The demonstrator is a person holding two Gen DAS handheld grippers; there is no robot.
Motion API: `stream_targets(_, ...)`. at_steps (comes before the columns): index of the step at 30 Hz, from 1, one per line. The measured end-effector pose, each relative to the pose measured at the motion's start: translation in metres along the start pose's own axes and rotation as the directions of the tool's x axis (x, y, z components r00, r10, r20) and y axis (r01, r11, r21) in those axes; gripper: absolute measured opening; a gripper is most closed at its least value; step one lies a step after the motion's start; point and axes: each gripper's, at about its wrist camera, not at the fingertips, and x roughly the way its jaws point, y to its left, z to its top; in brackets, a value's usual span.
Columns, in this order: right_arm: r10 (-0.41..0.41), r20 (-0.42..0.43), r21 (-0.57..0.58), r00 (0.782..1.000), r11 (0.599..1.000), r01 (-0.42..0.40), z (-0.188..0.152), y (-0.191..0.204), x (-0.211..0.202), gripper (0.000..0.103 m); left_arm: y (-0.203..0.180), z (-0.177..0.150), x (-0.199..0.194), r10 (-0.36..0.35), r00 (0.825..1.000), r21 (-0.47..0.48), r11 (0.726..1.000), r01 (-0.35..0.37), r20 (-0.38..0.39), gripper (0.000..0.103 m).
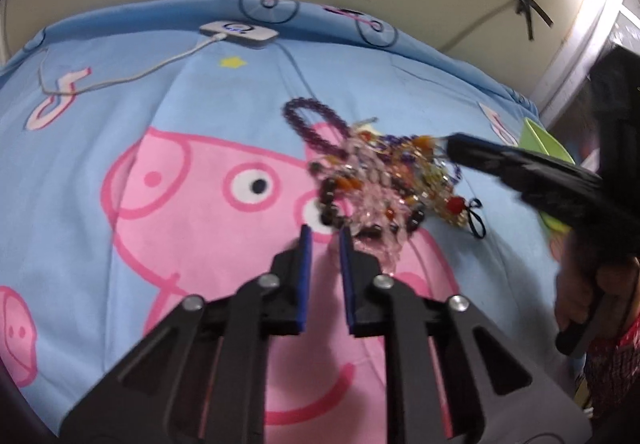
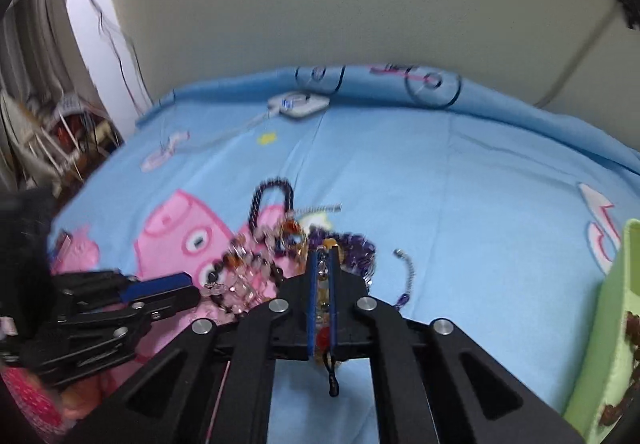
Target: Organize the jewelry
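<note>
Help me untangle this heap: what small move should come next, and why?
Probably lift the right tool slowly: it is shut on a gold beaded piece joined to the jewelry pile. The left tool sits at the pile's near edge, gripping nothing.

Right tongs (image 2: 322, 264) tight on beaded jewelry (image 2: 320, 320) over blue bedsheet (image 2: 460, 203).

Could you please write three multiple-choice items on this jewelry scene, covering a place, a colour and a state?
1. Where does the white charger lie?
A. At the bed's far edge by the wall
B. Inside the green box
C. On the jewelry pile

2. What colour is the bead loop sticking out of the jewelry pile?
A. Green
B. Purple
C. White

3. What is the right gripper doing?
A. Wide open
B. Out of view
C. Shut on jewelry

Answers: 1 A, it sits near the wall; 2 B, its beads are dark purple; 3 C, beads sit clamped between its pads.
</note>
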Motion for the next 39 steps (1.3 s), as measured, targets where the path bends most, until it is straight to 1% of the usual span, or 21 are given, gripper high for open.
stream_targets(3,0.031,0.055,0.022,0.998,0.999,-0.032,0.005,0.001,-0.023,0.0,0.01,0.003,-0.005,0.035,0.999,-0.034,0.999,-0.035,0.015,0.011)
stream_targets(5,0.037,0.105,0.013,0.994,0.999,-0.039,0.01,0.004,-0.042,0.0,0.018,0.005,-0.014,0.061,0.997,-0.065,0.996,-0.059,0.041,0.011)
stream_targets(8,0.07,0.144,0.024,0.987,0.997,-0.074,0.018,0.004,-0.06,0.0,0.028,0.007,-0.03,0.088,0.993,-0.102,0.992,-0.079,0.084,0.011)
stream_targets(11,0.106,0.188,0.045,0.976,0.992,-0.117,0.025,0.004,-0.077,0.0,0.031,0.008,-0.047,0.098,0.989,-0.122,0.989,-0.084,0.107,0.011)
stream_targets(13,0.128,0.213,0.056,0.969,0.988,-0.143,0.03,0.006,-0.088,0.0,0.027,0.009,-0.057,0.08,0.988,-0.115,0.991,-0.065,0.129,0.011)
stream_targets(15,0.135,0.242,0.047,0.961,0.987,-0.151,0.038,0.01,-0.103,0.0,0.014,0.013,-0.068,0.037,0.987,-0.084,0.996,-0.024,0.159,0.012)
stream_targets(16,0.137,0.253,0.039,0.958,0.988,-0.151,0.04,0.011,-0.108,0.0,0.006,0.016,-0.07,0.018,0.986,-0.065,0.998,-0.007,0.165,0.02)
stream_targets(17,0.138,0.269,0.03,0.953,0.988,-0.151,0.043,0.013,-0.116,0.0,-0.003,0.017,-0.073,-0.001,0.985,-0.041,0.999,0.008,0.173,0.035)
stream_targets(19,0.141,0.296,0.016,0.945,0.988,-0.153,0.048,0.015,-0.13,0.0,-0.026,0.022,-0.078,-0.035,0.978,0.035,0.999,0.028,0.207,0.048)
stream_targets(20,0.141,0.308,0.01,0.941,0.988,-0.151,0.051,0.016,-0.136,0.0,-0.041,0.024,-0.081,-0.045,0.973,0.087,0.996,0.025,0.227,0.05)
stream_targets(21,0.14,0.325,0.004,0.935,0.989,-0.149,0.053,0.018,-0.145,0.0,-0.056,0.026,-0.081,-0.062,0.97,0.136,0.99,0.03,0.236,0.051)
stream_targets(24,0.138,0.362,-0.006,0.922,0.989,-0.146,0.058,0.018,-0.165,0.0,-0.09,0.034,-0.079,-0.103,0.963,0.229,0.972,0.045,0.25,0.053)
stream_targets(26,0.143,0.383,-0.011,0.913,0.989,-0.151,0.061,0.016,-0.177,0.0,-0.106,0.041,-0.072,-0.114,0.962,0.264,0.963,0.046,0.249,0.053)
stream_targets(29,0.138,0.418,-0.022,0.898,0.99,-0.142,0.064,0.015,-0.199,0.0,-0.128,0.052,-0.056,-0.148,0.964,0.3,0.951,0.077,0.222,0.053)
stream_targets(34,0.105,0.473,-0.022,0.875,0.994,-0.108,0.069,0.005,-0.236,0.0,-0.162,0.064,-0.046,-0.223,0.954,0.353,0.925,0.142,0.2,0.053)
stream_targets(35,0.096,0.486,-0.017,0.868,0.995,-0.101,0.069,0.001,-0.244,0.0,-0.17,0.067,-0.045,-0.232,0.953,0.371,0.917,0.148,0.194,0.046)
stream_targets(36,0.084,0.501,-0.011,0.861,0.996,-0.092,0.07,-0.004,-0.253,0.0,-0.179,0.071,-0.043,-0.244,0.953,0.392,0.906,0.159,0.178,0.035)
stream_targets(37,0.071,0.514,-0.004,0.855,0.997,-0.08,0.069,-0.007,-0.26,0.0,-0.185,0.073,-0.043,-0.258,0.953,0.405,0.897,0.175,0.161,0.013)
stream_targets(38,0.057,0.528,0.003,0.848,0.998,-0.069,0.069,-0.012,-0.268,0.0,-0.195,0.077,-0.043,-0.272,0.952,0.417,0.889,0.191,0.144,0.007)
stream_targets(39,0.042,0.541,0.013,0.84,0.998,-0.059,0.07,-0.019,-0.276,0.0,-0.204,0.082,-0.045,-0.279,0.949,0.427,0.884,0.193,0.148,0.007)
